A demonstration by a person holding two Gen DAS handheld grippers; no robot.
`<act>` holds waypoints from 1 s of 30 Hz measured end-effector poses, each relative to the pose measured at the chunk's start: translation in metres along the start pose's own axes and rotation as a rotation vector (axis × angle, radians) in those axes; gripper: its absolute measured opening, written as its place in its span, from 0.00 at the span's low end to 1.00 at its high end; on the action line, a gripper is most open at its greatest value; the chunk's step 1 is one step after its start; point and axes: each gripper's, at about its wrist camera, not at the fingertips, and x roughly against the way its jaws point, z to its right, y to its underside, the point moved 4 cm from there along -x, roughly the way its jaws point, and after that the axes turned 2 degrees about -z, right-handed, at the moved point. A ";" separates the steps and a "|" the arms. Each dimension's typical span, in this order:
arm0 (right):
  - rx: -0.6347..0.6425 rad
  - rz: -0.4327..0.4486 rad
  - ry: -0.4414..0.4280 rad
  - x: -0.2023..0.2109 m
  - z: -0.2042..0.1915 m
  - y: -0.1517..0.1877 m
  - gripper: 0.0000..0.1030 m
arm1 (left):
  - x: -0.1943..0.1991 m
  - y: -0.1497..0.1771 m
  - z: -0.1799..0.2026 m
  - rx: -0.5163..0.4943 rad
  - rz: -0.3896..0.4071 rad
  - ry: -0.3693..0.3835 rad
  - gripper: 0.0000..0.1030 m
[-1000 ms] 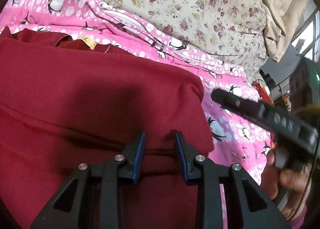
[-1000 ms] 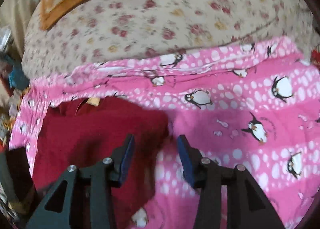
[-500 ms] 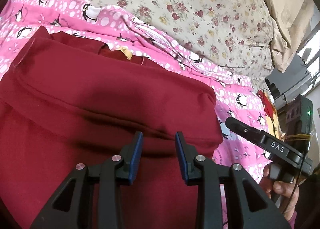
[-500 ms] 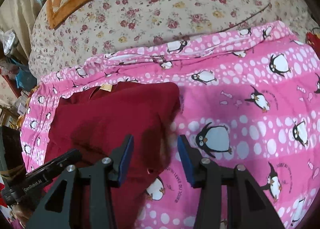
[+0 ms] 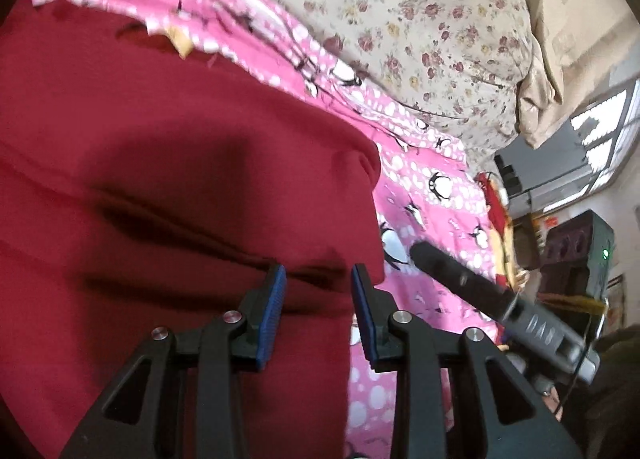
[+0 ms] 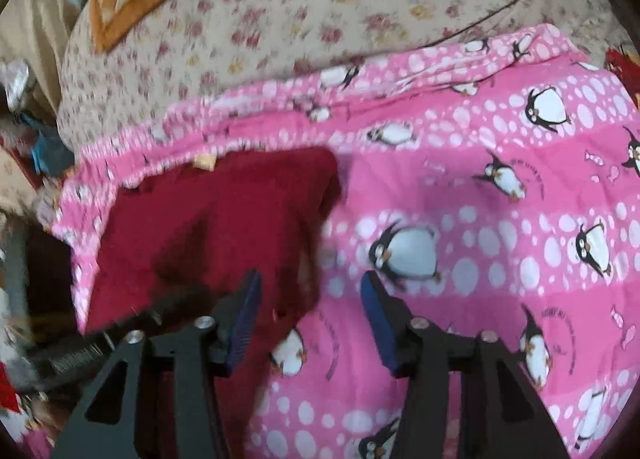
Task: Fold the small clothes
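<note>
The left gripper (image 5: pixel 318 311), jaws parted and empty, is now held closer over the dark red garment (image 5: pixel 168 195), near its right edge. The right gripper (image 6: pixel 310 311), spread wider than before and gripping nothing, has been brought lower beside that edge. The garment is spread on the pink penguin blanket (image 6: pixel 500 219), below the floral bedding (image 6: pixel 320 15).

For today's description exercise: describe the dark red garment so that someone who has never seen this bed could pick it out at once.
Find the bed with the floral cover; across it lies a pink penguin blanket. On that blanket's left part lies the red garment, folded, a tan label at its neck. It is the only plain, dark, unpatterned cloth there.
</note>
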 end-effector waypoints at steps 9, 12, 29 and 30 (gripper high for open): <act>-0.131 -0.005 -0.191 -0.027 0.015 -0.037 0.57 | 0.006 -0.005 0.032 -0.129 0.113 -0.090 0.11; -0.168 -0.017 -0.219 -0.044 0.016 -0.045 0.58 | -0.018 -0.005 0.024 -0.111 0.042 -0.162 0.11; 0.046 -0.031 0.063 -0.096 0.007 -0.059 0.11 | -0.023 0.005 0.028 -0.235 0.056 -0.216 0.11; 0.036 -0.030 0.059 -0.095 0.007 -0.059 0.11 | -0.021 0.006 0.027 -0.230 0.055 -0.208 0.11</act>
